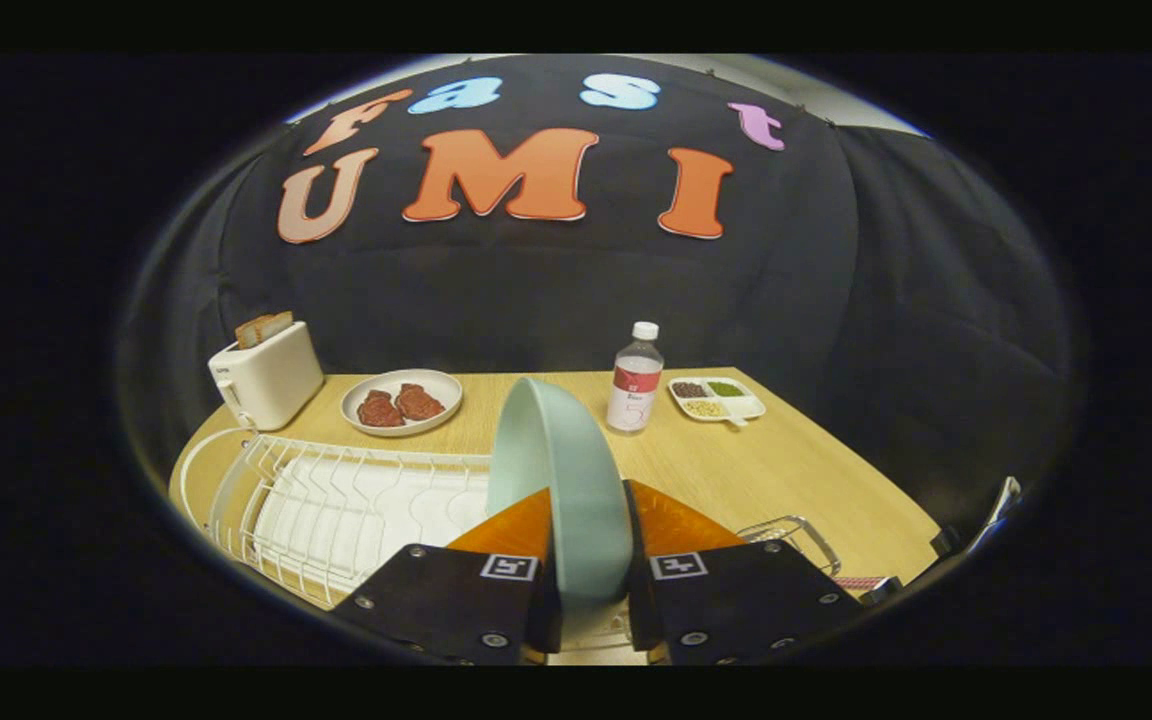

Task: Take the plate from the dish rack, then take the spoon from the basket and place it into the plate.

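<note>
Currently step one is in hand: the plate is out of its slot and carried.

Left to right. Toaster at ten o'clock from the fingers, bread in its slot. Dish rack, white wire, at nine to ten o'clock, just beside the left finger; its slots look vacant. Beyond the rack, at eleven o'clock, a white dish of meat.

Centre: the gripper is clamped on the plate, pale green, standing on edge; both orange fingers press its faces near the lower rim. Plate rises toward twelve o'clock, clear of the rack.

Bottle at twelve to one o'clock, beyond the plate. Divided tray of grains at one o'clock. Wire basket at three o'clock, just beside the right finger, mostly hidden; cannot make out the spoon.

Judgement: next move calls for laying the plate flat on bare table, probably the two o'clock area, well apart from the bottle, then releasing and swinging right to the basket. Tilt gently; an on-edge plate may roll.
</note>
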A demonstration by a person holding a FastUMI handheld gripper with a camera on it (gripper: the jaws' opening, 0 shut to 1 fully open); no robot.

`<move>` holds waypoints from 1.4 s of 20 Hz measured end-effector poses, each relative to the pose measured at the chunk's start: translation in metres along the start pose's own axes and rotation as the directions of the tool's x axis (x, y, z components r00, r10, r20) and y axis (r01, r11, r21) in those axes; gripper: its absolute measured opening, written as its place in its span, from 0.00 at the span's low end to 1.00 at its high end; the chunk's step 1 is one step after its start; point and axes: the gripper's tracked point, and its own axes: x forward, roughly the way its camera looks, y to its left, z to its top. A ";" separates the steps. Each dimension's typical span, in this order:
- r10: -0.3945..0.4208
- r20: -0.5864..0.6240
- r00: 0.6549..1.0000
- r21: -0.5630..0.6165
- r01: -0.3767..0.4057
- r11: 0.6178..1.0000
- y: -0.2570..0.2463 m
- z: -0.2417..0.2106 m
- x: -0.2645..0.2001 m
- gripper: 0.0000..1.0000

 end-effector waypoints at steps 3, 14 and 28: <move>-0.030 0.050 0.998 -0.060 0.033 0.998 0.002 0.012 -0.004 0.26; 0.033 0.111 0.993 0.003 -0.033 0.999 0.001 0.035 -0.042 0.26; 0.186 0.128 0.974 0.177 -0.207 0.962 -0.022 -0.007 -0.141 0.26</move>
